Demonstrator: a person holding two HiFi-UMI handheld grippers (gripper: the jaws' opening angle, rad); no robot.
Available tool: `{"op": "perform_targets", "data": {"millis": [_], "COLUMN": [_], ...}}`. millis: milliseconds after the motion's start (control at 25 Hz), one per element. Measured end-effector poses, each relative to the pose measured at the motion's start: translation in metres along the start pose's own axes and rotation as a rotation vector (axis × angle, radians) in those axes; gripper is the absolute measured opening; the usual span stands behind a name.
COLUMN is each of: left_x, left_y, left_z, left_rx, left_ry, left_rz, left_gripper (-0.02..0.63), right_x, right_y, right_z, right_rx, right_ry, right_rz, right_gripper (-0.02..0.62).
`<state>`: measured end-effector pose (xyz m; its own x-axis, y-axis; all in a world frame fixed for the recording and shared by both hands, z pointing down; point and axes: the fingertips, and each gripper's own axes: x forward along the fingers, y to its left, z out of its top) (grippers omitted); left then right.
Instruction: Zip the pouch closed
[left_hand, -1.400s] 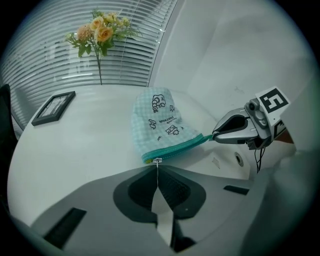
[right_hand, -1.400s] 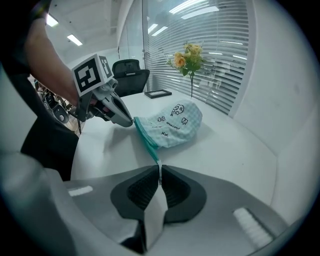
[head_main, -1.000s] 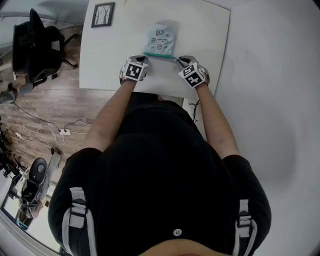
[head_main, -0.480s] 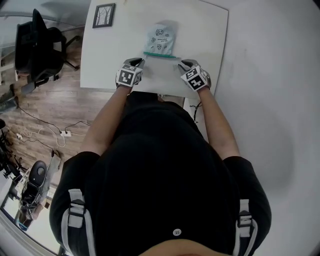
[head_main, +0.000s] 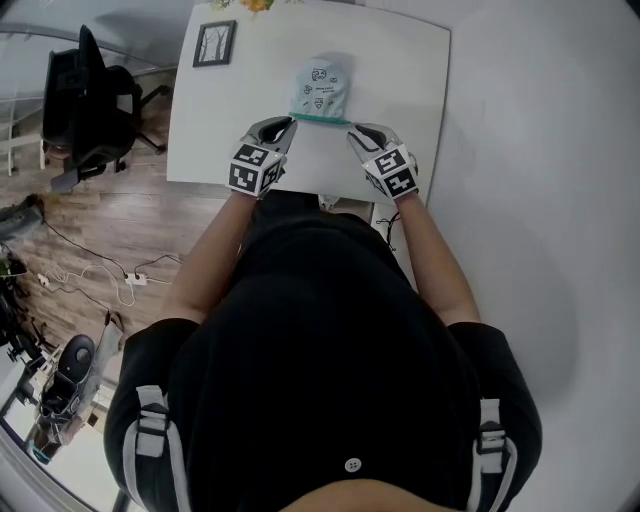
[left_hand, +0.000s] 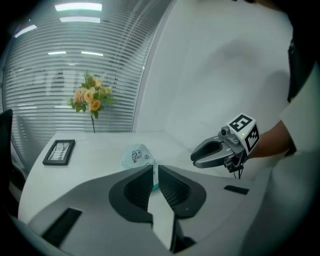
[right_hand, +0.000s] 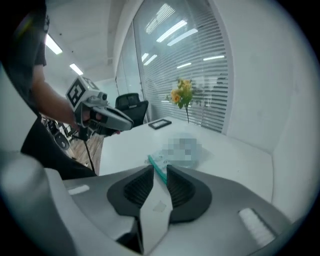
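Note:
The pale blue printed pouch lies flat on the white table, its green zipper edge toward me. My left gripper hovers over that edge's left end. Its jaws are shut with nothing between them, and in the left gripper view the pouch lies beyond the tips. My right gripper hangs over the right end. Its jaws have just been opening and now stand slightly apart. The zipper edge shows below the gap, untouched.
A black picture frame lies at the table's far left, with a bunch of flowers behind it by the window blinds. A black office chair and cables are on the wooden floor to the left. The table's near edge is just under my hands.
Both grippers have risen from the ends of the pouch's green edge and tilted. The pouch stays flat on the table.

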<state>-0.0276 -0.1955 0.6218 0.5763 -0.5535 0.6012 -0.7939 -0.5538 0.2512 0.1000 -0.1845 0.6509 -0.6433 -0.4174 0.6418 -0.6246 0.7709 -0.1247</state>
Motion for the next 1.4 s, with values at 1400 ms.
{"op": "perform_targets", "data": {"millis": [1400], "left_x": [-0.164], "left_y": [-0.092], "left_z": [0.214], "left_rx": [0.254], "left_ry": [-0.593], "left_rz": [0.005], "left_gripper": [0.009], "right_x": [-0.176], "right_y": [0.062], "right_z": [0.266], "right_rx": [-0.203], "right_ry": [-0.689], "right_rz": [-0.012], "right_gripper": [0.011]}}
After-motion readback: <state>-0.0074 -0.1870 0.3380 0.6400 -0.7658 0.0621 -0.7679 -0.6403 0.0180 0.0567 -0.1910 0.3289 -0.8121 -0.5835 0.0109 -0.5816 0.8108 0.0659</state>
